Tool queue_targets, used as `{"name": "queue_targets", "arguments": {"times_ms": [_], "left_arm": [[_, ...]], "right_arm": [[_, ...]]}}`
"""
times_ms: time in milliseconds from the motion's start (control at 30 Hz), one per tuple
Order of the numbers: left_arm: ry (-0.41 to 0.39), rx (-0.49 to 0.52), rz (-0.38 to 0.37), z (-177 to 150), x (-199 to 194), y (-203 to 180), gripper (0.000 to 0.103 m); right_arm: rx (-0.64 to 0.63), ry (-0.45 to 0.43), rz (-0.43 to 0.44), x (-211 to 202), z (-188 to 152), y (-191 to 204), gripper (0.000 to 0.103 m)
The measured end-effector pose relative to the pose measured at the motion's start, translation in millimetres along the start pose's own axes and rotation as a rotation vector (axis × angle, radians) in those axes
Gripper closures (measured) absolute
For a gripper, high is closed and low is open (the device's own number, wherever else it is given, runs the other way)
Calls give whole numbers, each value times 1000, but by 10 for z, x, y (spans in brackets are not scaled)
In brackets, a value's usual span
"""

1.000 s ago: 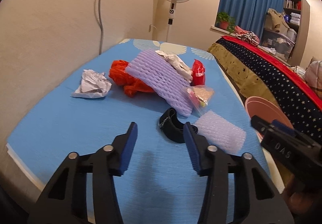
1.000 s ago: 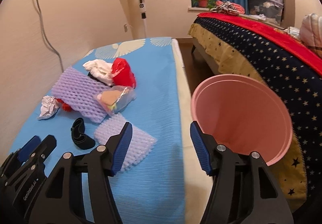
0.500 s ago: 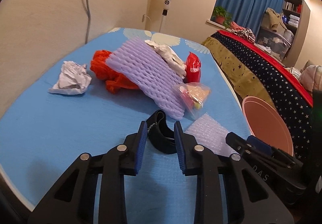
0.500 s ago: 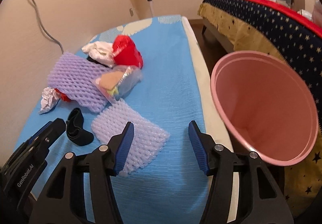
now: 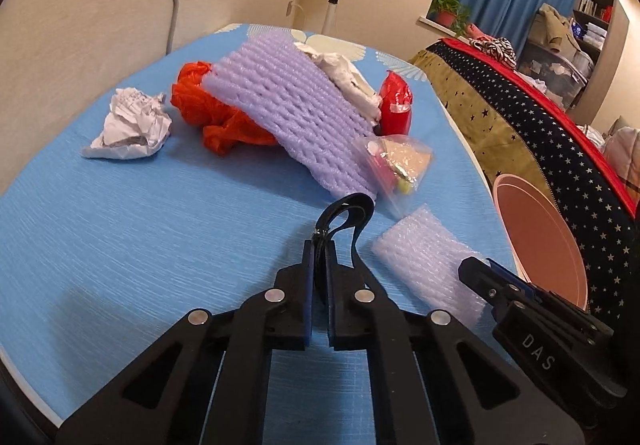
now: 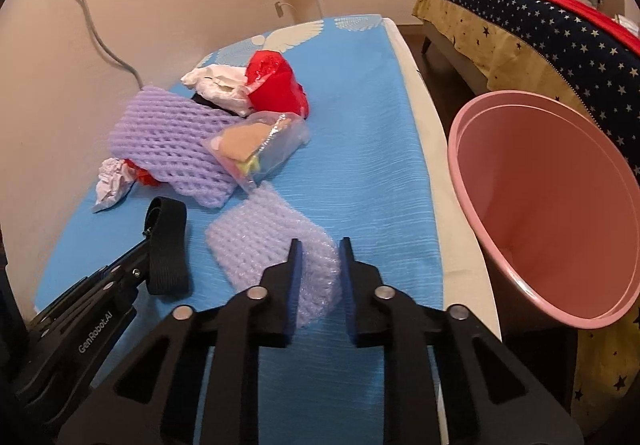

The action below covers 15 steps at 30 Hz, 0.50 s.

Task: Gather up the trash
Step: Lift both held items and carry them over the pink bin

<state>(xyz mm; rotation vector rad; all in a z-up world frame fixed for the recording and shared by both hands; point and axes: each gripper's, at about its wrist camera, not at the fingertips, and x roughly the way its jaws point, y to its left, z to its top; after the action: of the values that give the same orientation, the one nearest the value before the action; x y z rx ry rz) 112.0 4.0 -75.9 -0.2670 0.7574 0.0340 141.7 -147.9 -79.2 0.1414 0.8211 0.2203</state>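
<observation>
Your left tongs [image 5: 319, 251] pinched tight on black strap loop [image 5: 345, 214], loop sticking forward past tips. Right tongs [image 6: 318, 259] half-closed astride near corner of pale foam net [image 6: 267, 241] (not visibly clamped yet). Pink bin [image 6: 560, 205] lies to your right, off bed edge, nearer right hand; left load must cross over.
</observation>
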Motion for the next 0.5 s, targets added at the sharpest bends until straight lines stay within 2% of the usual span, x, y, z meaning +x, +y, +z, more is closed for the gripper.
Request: {"name": "queue_targets", "arguments": {"times_ms": [267,500], "left_arm": [[-42,24,-11,34,-196,-41,99],[-87,62,-36,39,-423,-140,99]], "right_arm": [[15,-113,-39,-338,82,-61,88],[43,-203,-122,-659,148,-208,88]]}}
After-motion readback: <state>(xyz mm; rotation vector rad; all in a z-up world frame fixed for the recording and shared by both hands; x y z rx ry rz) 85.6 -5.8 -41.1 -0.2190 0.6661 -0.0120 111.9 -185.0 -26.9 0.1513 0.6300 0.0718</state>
